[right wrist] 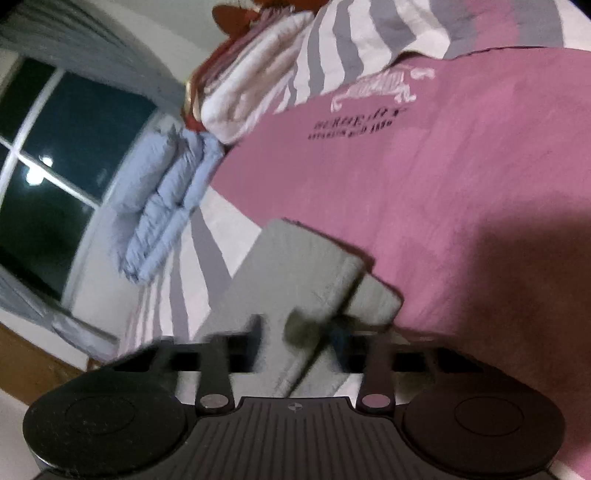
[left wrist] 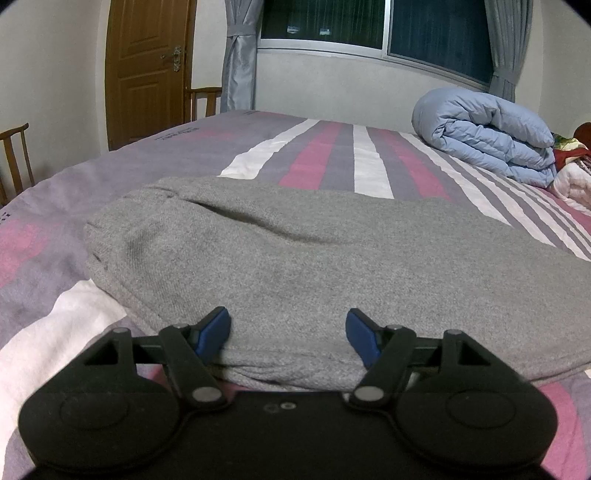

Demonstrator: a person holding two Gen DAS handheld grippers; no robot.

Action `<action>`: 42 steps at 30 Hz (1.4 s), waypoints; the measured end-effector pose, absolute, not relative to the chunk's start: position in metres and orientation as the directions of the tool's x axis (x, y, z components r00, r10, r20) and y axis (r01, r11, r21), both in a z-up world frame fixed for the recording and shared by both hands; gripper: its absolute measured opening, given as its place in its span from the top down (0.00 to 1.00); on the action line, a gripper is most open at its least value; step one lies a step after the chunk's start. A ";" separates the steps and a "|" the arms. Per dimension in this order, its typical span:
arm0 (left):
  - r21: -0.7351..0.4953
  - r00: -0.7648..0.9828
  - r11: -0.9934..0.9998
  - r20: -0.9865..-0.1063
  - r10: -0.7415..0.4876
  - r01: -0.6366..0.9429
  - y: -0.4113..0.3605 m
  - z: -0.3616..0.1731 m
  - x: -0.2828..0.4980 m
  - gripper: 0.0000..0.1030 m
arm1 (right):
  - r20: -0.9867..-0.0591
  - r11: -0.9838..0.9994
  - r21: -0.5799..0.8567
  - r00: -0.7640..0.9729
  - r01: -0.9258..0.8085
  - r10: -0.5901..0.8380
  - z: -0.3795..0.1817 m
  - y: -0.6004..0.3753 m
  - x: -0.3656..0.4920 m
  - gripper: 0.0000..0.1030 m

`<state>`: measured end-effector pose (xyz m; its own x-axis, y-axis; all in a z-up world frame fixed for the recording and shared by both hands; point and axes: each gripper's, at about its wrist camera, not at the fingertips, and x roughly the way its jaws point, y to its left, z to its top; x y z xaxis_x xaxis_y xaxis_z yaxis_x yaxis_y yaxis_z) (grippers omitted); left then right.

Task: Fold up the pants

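- The grey sweatpants (left wrist: 314, 258) lie as a folded, layered bundle across the middle of the left wrist frame, on the striped pink, grey and white bed sheet (left wrist: 321, 155).
- The left tongs (left wrist: 288, 334) stand fairly wide at the bottom centre of that frame, one blue pad on either side of the near folded edge; the pads do not visibly press the cloth. I judge they are placed there to steady or take that edge.
- In the right wrist frame, which is tilted and blurred, the right tongs (right wrist: 295, 332) sit at the bottom centre, over the stacked end of the pants, which runs toward mid-frame. Their jaws are drawn together; the blur hides whether any cloth is pinched between them.
- The two tongs at opposite ends suggest the bundle is being squared up, or readied for a last fold.
- A rolled light-blue quilt (left wrist: 484, 133) lies at the upper right of the left frame, well apart from the pants, so the folding space stays free.
- The wooden door (left wrist: 147, 70) and dark window (left wrist: 436, 33) fill the top.
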<state>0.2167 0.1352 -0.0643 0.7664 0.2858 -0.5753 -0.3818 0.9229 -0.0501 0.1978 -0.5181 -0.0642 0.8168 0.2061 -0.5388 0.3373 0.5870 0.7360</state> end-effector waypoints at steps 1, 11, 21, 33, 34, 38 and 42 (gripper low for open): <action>-0.051 0.767 0.923 -0.575 0.285 -0.381 0.135 -0.064 0.217 0.40 | -0.547 0.596 0.726 0.814 0.343 0.198 -0.062 -0.517 0.197 0.96; -0.061 0.773 0.925 -0.571 0.277 -0.376 0.137 -0.064 0.214 0.39 | -0.522 0.516 0.775 0.830 0.365 0.197 -0.071 -0.523 0.170 0.94; -0.063 0.776 0.926 -0.569 0.273 -0.372 0.138 -0.065 0.214 0.38 | -0.468 0.391 0.835 0.873 0.386 0.136 -0.072 -0.537 0.141 0.59; -0.061 0.775 0.926 -0.569 0.275 -0.373 0.137 -0.065 0.215 0.38 | -0.446 0.849 0.505 0.890 0.158 0.099 -0.008 -0.501 0.181 0.86; -0.061 0.775 0.926 -0.568 0.275 -0.373 0.137 -0.065 0.215 0.38 | -0.425 0.858 0.493 0.900 0.145 0.092 -0.005 -0.500 0.177 0.86; -0.054 0.775 0.928 -0.569 0.274 -0.368 0.135 -0.064 0.217 0.37 | -0.542 0.833 0.486 0.839 0.266 0.048 -0.048 -0.511 0.188 0.84; -0.061 0.778 0.929 -0.568 0.269 -0.365 0.137 -0.065 0.216 0.37 | -0.554 0.737 0.572 0.832 0.360 0.023 -0.066 -0.523 0.169 0.70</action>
<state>0.2156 0.1365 -0.0650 0.7779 0.2688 -0.5680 -0.3654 0.9289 -0.0608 0.1692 -0.5235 -0.0662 0.8320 0.0233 -0.5543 0.3603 0.7371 0.5717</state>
